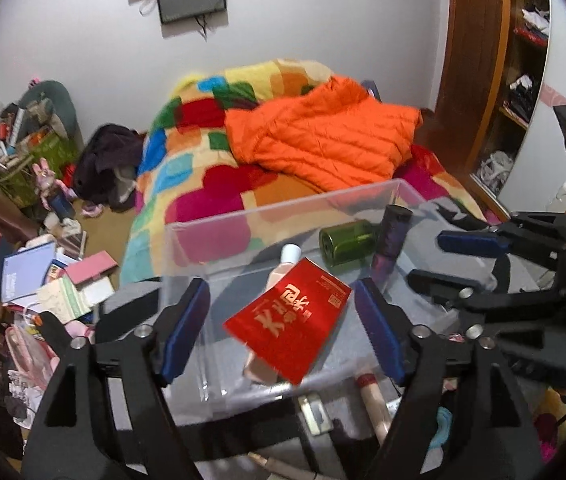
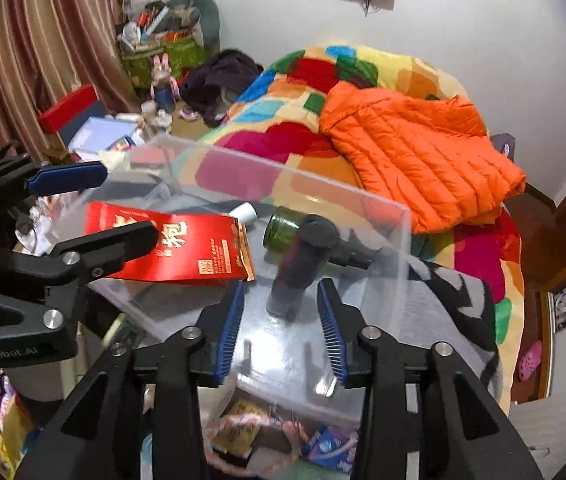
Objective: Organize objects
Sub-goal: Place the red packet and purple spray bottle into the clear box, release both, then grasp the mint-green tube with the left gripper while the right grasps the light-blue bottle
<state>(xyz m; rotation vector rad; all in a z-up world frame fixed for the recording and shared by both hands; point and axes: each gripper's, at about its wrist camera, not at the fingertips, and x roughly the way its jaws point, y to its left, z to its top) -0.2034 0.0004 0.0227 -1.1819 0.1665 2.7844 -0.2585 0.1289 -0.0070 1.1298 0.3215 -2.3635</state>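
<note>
A clear plastic box (image 1: 219, 248) (image 2: 367, 204) stands in front of both grippers. Inside it are a red packet with gold characters (image 1: 289, 320) (image 2: 187, 246), a pink bottle with a white cap (image 1: 287, 258), a green jar on its side (image 1: 347, 240) (image 2: 283, 232) and a dark purple spray bottle (image 1: 391, 236) (image 2: 299, 268). My left gripper (image 1: 281, 326) is open, the red packet loose between its fingers. My right gripper (image 2: 281, 328) (image 1: 439, 256) is open, the spray bottle just beyond its fingertips. The left gripper (image 2: 95, 204) also shows in the right wrist view.
The box rests on a grey and black cloth (image 2: 455, 308). Behind is a bed with a patchwork blanket (image 1: 187, 160) and an orange jacket (image 1: 323, 140). Books and clutter (image 1: 43, 276) cover the floor at left. Small items (image 2: 251, 436) lie under the box. A wooden wardrobe (image 1: 483, 60) stands right.
</note>
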